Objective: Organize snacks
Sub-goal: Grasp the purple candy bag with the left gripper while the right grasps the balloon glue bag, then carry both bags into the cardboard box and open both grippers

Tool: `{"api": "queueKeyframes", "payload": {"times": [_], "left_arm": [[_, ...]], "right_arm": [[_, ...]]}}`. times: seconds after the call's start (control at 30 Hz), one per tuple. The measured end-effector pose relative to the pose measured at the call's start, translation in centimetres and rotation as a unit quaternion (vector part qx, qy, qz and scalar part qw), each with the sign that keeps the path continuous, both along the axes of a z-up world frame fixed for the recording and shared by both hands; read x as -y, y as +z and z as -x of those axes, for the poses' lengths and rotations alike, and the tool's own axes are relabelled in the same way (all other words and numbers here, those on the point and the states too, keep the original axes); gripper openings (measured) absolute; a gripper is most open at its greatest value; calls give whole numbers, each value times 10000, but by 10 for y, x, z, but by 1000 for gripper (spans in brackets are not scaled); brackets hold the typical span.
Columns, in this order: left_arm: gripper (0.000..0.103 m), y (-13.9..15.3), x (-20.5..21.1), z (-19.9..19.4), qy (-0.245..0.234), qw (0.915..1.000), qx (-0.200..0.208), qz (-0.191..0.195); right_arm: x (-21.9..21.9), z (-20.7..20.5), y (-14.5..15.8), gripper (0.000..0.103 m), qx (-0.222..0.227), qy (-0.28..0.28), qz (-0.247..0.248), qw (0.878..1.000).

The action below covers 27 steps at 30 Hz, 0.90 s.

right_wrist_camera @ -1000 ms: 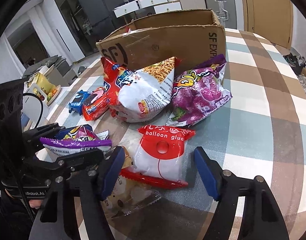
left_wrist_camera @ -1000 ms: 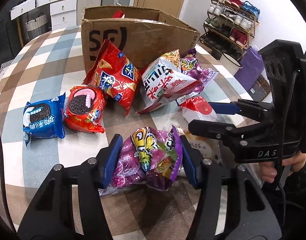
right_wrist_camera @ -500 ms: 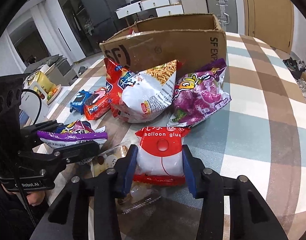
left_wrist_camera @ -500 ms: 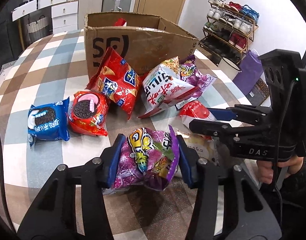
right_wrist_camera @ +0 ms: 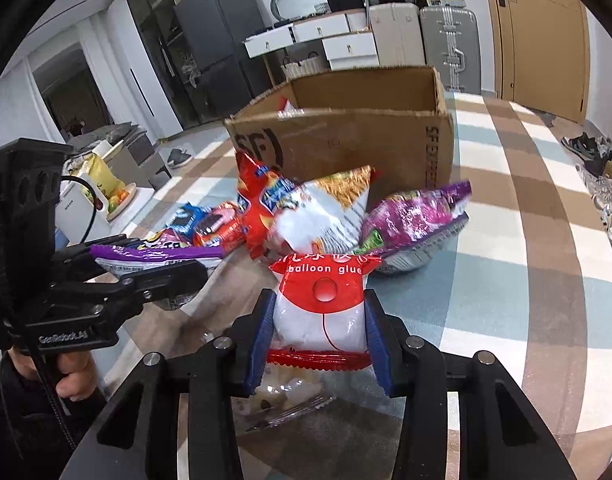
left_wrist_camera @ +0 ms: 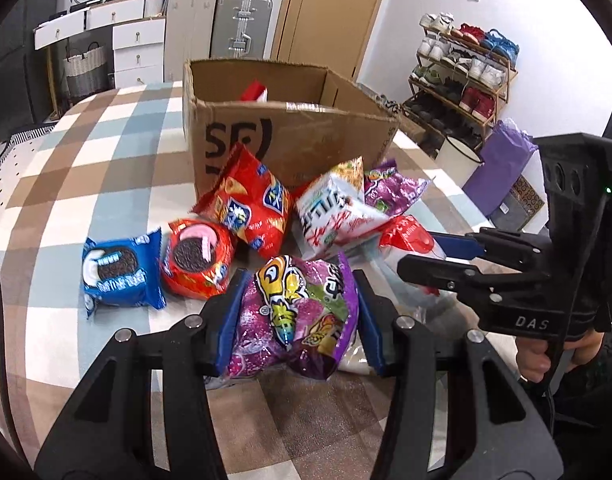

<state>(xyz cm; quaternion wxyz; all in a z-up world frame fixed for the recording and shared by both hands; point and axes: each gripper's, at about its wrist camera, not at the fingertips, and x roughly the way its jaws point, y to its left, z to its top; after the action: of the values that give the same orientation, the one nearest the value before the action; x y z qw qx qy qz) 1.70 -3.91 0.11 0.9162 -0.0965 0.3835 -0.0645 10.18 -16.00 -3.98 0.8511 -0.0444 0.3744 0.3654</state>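
Observation:
My left gripper (left_wrist_camera: pixel 293 316) is shut on a purple snack bag (left_wrist_camera: pixel 297 312) and holds it above the checked table; it also shows in the right wrist view (right_wrist_camera: pixel 153 254). My right gripper (right_wrist_camera: pixel 320 336) is shut on a red and white "balloon glue" packet (right_wrist_camera: pixel 322 308), lifted off the table. An open SF cardboard box (left_wrist_camera: pixel 289 136) stands behind the snacks, with a red item inside. Before it lie a red chip bag (left_wrist_camera: pixel 245 204), a white noodle-snack bag (left_wrist_camera: pixel 330 212), a second purple bag (right_wrist_camera: pixel 414 220), a red Oreo pack (left_wrist_camera: pixel 193 258) and a blue Oreo pack (left_wrist_camera: pixel 119 272).
A clear packet (right_wrist_camera: pixel 281 396) lies on the table under my right gripper. The checked tablecloth (left_wrist_camera: pixel 85 168) extends left and right of the box. A shoe rack (left_wrist_camera: pixel 462 76), a purple bag (left_wrist_camera: pixel 498 164) and suitcases (left_wrist_camera: pixel 237 24) stand beyond the table.
My right gripper closed on the balloon glue packet and lifted it. My left gripper, holding the purple bag, rose and moved toward the box.

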Motion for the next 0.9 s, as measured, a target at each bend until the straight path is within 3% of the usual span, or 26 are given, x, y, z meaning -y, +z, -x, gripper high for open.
{"api": "queueKeyframes", "payload": {"times": [0.9], "left_arm": [[47, 72, -21, -25, 490, 9957, 790, -41]], "right_arm": [[10, -7, 65, 43, 605, -82, -633, 9961]]}}
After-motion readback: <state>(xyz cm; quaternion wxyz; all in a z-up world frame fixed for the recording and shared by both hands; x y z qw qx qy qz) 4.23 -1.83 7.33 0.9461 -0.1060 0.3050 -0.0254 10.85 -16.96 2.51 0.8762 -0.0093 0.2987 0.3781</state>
